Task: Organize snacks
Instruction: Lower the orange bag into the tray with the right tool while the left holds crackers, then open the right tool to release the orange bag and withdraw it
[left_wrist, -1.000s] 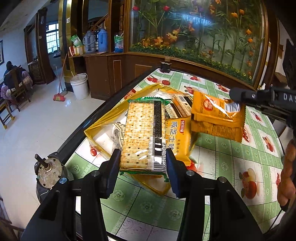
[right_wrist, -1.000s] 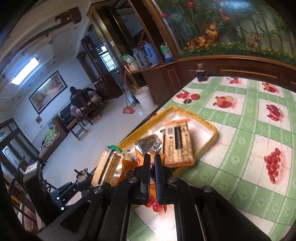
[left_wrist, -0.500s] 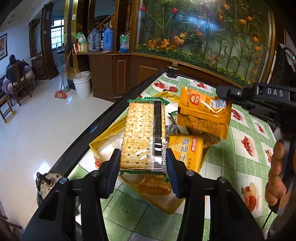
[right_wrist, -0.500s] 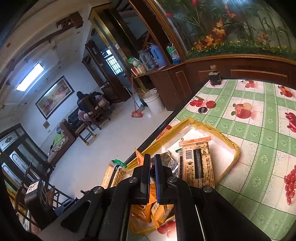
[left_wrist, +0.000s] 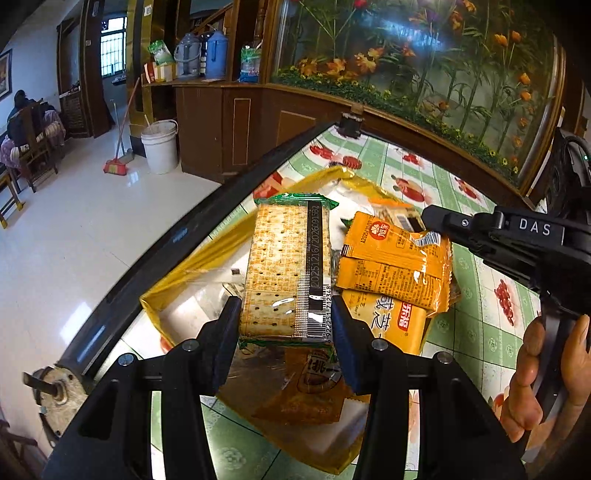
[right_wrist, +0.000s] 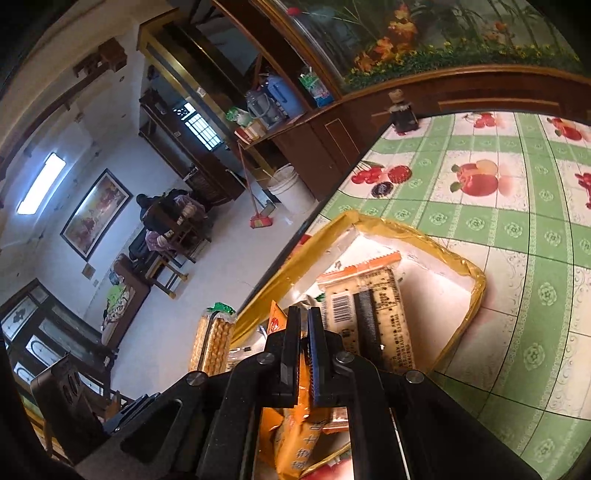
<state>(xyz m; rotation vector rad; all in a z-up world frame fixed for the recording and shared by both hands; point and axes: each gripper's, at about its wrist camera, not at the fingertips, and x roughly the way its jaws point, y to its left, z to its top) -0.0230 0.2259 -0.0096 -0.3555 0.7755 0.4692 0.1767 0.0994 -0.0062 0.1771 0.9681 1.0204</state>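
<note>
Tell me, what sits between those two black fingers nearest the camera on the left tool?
A green-edged cracker pack, clamped between the left gripper fingers, in the left wrist view.

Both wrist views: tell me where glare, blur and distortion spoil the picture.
Left wrist view: glare streaks the clear wrap of the cracker pack and the floor; the table edge bows from the fisheye. Right wrist view: the barcoded packet in the yellow tray is motion-blurred; the ceiling light is blown out.

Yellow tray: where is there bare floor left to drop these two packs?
The yellow tray has bare white floor at its far corner, between the barcoded cracker pack and the far rim. The near end is crowded with orange packets. Outside, the fruit-print tablecloth beyond the tray is bare.
</note>
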